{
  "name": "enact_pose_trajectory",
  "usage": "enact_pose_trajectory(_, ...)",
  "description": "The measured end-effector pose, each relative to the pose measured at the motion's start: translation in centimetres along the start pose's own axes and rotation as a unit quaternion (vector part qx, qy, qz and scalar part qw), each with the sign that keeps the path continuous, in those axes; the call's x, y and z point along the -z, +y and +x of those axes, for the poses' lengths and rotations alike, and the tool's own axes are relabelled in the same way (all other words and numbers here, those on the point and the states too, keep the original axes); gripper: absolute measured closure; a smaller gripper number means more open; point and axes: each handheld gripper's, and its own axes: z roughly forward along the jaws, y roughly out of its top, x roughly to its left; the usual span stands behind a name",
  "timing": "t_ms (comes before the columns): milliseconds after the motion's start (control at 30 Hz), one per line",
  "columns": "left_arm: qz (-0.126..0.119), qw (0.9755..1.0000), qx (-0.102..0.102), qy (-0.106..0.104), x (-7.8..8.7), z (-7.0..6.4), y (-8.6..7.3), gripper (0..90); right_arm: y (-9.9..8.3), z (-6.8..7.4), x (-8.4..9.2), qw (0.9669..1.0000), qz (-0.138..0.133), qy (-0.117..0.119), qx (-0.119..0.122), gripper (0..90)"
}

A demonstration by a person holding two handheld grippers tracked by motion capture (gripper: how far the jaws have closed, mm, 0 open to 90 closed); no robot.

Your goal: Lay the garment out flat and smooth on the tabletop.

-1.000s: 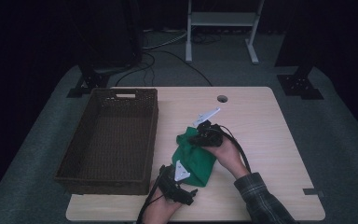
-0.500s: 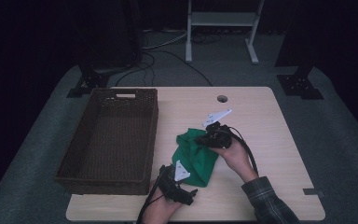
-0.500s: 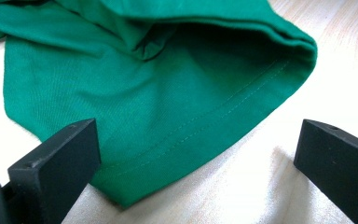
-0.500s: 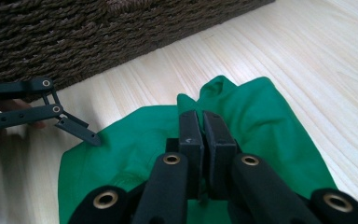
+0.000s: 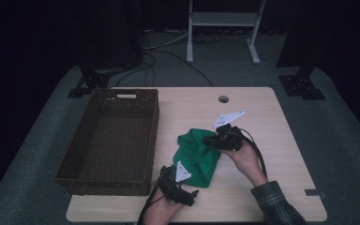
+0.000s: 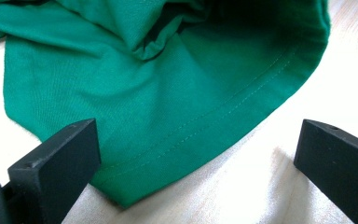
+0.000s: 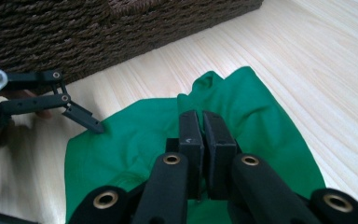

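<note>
Green cloth (image 5: 196, 154) — long axis basket-corner to near edge

Dim surroundings, sharp bright close-ups

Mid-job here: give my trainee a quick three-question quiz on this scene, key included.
1. True or false: the left gripper has its jaws open.
2. What are the right gripper jaws doing? A) wide open B) shut on the cloth C) inside the basket
3. Which edge of the cloth lies by the left gripper?

Key: 1 true. 2 B. 3 the stitched hem.
</note>
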Motion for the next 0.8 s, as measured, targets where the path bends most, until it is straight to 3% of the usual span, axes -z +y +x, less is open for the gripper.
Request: enact_pose_trajectory(800,0.0,1.0,0.0,0.001,0.0,0.0,0.0,0.0,-3.7,-0.8,2.5,0.9994,-0.018,-0.009,-0.029,87.6)
